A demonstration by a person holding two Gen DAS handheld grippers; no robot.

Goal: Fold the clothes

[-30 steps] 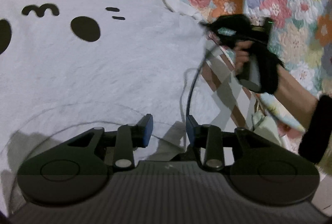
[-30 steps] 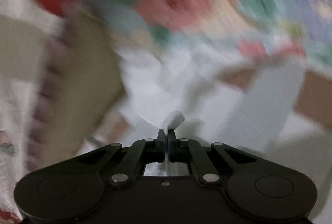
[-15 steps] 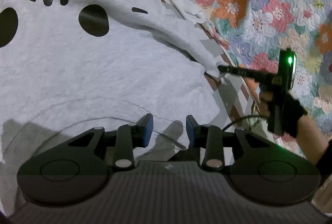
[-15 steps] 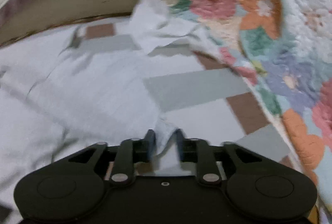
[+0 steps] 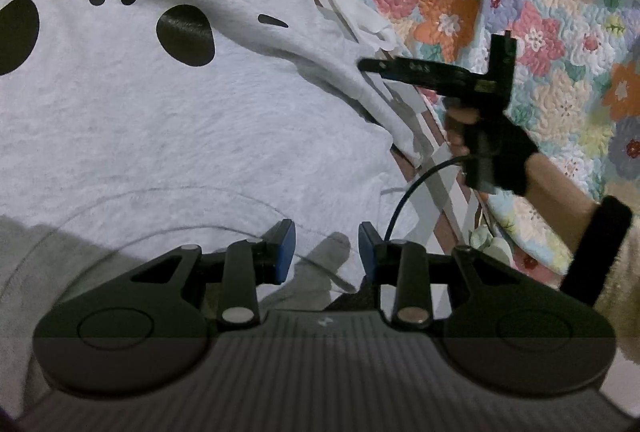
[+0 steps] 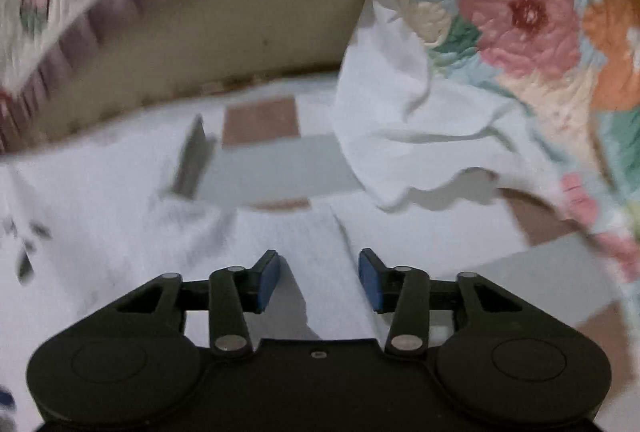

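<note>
Under my left gripper the white sweatshirt lies spread flat, black printed marks toward its far side; its right edge runs down beside the checked sheet, with the floral quilt bunched just beyond. My left jaws stand partly apart with nothing between them, hovering over the near hem. My right gripper is opening, its 2 blue pads clear of the cloth, a white fold lying below the gap. From the left wrist I see it side-on by the sweatshirt's edge, held in a black-gloved hand. A crumpled white cloth laps onto the sheet ahead. The right view is blurred, so the far-left marks are unreadable
</note>
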